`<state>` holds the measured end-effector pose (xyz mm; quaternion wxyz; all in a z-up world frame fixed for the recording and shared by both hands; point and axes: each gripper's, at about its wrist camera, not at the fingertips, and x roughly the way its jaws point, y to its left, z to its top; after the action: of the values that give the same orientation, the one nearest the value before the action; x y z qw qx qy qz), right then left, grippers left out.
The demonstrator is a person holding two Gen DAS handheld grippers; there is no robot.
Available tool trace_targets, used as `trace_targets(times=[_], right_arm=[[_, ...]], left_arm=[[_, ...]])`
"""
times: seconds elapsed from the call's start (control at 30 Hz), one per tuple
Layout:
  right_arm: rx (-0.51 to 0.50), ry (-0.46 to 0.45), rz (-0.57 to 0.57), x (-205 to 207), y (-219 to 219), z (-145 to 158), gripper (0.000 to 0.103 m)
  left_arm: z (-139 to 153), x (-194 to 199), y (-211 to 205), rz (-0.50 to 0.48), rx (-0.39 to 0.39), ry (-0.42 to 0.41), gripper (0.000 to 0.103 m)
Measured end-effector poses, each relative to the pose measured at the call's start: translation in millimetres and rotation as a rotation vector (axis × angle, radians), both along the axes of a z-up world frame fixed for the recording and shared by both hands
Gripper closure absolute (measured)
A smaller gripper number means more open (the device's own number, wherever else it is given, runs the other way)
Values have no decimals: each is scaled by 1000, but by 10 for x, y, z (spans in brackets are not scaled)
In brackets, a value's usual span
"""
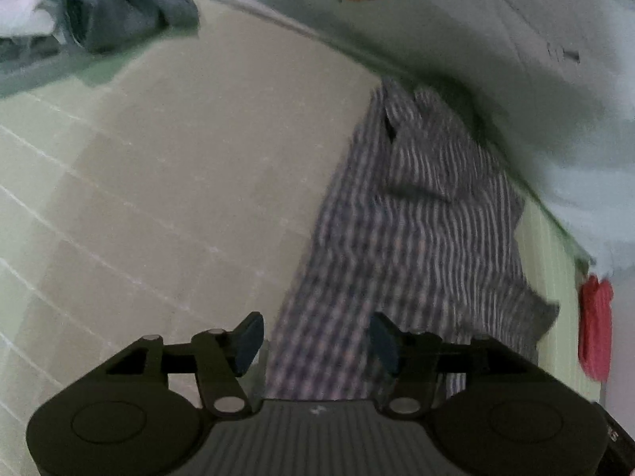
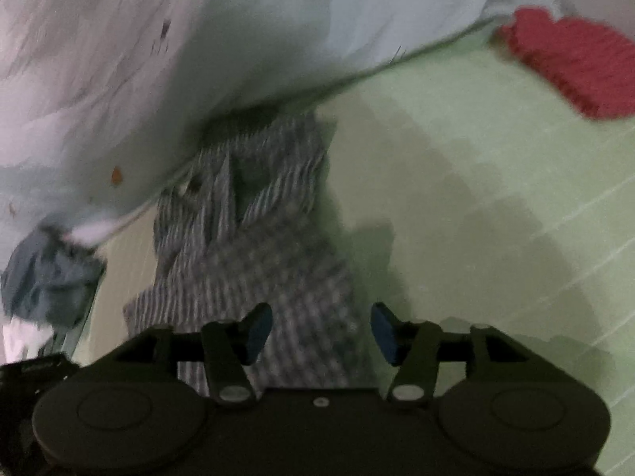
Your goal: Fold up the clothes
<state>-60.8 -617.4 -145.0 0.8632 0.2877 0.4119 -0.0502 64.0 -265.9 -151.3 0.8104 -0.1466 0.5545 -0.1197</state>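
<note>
A grey-and-white checked garment [image 1: 401, 238] lies stretched out on a pale green sheet [image 1: 178, 182], its far end tucked under a light blue quilt [image 1: 476, 59]. My left gripper [image 1: 315, 343] hovers open over the garment's near end, fingers apart with nothing between them. In the right wrist view the same checked garment [image 2: 258, 246] runs from below the quilt [image 2: 198, 59] toward my right gripper [image 2: 321, 333], which is open above its near edge. Both views are blurred by motion.
A crumpled grey-blue cloth [image 1: 107, 12] lies at the far left by the quilt's edge, also seen as the grey-blue cloth [image 2: 47, 277]. A red knitted item [image 2: 571, 63] rests on the sheet [image 2: 476, 198] at the right; the red item [image 1: 593, 329] shows in the left view too.
</note>
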Motion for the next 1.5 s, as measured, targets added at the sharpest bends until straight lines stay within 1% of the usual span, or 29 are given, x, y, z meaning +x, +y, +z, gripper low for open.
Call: trace_targets(times=[0.07, 0.17, 0.2, 0.23, 0.3, 0.33, 0.4, 0.57, 0.67, 0.73, 0.77, 0.8, 0.83, 0.9, 0.97, 1.03, 1.17, 1.37, 1.43, 1.47, 1.5], right_arm=[[2, 32, 19, 44, 55, -75, 44], [-51, 101, 15, 101, 101, -167, 42], [-54, 116, 0, 87, 87, -178, 40], [-39, 114, -19, 45, 55, -177, 38], [5, 111, -63, -51, -14, -187, 27], [59, 110, -97, -122, -58, -219, 25], [167, 108, -164, -265, -146, -281, 21], [455, 91, -328, -639, -323, -450, 18], [644, 82, -390, -851, -346, -603, 15], [786, 81, -427, -959, -335, -751, 13], [858, 80, -445, -1013, -329, -825, 10], [920, 81, -461, -1055, -321, -890, 9], [955, 85, -467, -1066, -302, -927, 9], [972, 90, -457, -1039, -255, -941, 7], [949, 91, -421, -967, -207, -907, 4], [936, 92, -390, -887, -163, -894, 4], [933, 95, -368, -745, -126, -869, 3], [937, 98, -391, -608, -113, -884, 3], [923, 100, -400, -595, -141, -890, 5], [915, 101, -405, -588, -156, -893, 13], [908, 102, -409, -581, -170, -896, 26]], left_arm=[[-65, -42, -70, -24, 16, 12, 42], [-145, -90, -99, -20, 73, 42, 42], [-149, -107, -73, -9, 74, 47, 40], [-141, -125, -28, 6, 66, 52, 34], [-129, -172, 64, 37, 57, 61, 27], [-129, -199, 108, 48, 53, 67, 23], [-139, -252, 192, 71, 38, 88, 22], [-196, -408, 379, 154, -52, 176, 19], [-218, -520, 443, 188, -115, 213, 15], [-264, -575, 466, 205, -189, 248, 14], [-285, -590, 463, 208, -212, 261, 14], [-299, -592, 445, 207, -215, 267, 13], [-313, -594, 428, 205, -218, 273, 13], [-341, -599, 393, 203, -224, 285, 13], [-369, -603, 359, 200, -230, 297, 13], [-391, -600, 323, 196, -234, 306, 13], [-387, -565, 253, 175, -219, 296, 13], [-386, -523, 188, 162, -213, 279, 12], [-388, -506, 177, 162, -217, 277, 13], [-391, -501, 176, 163, -219, 277, 13], [-392, -498, 177, 164, -222, 277, 14]])
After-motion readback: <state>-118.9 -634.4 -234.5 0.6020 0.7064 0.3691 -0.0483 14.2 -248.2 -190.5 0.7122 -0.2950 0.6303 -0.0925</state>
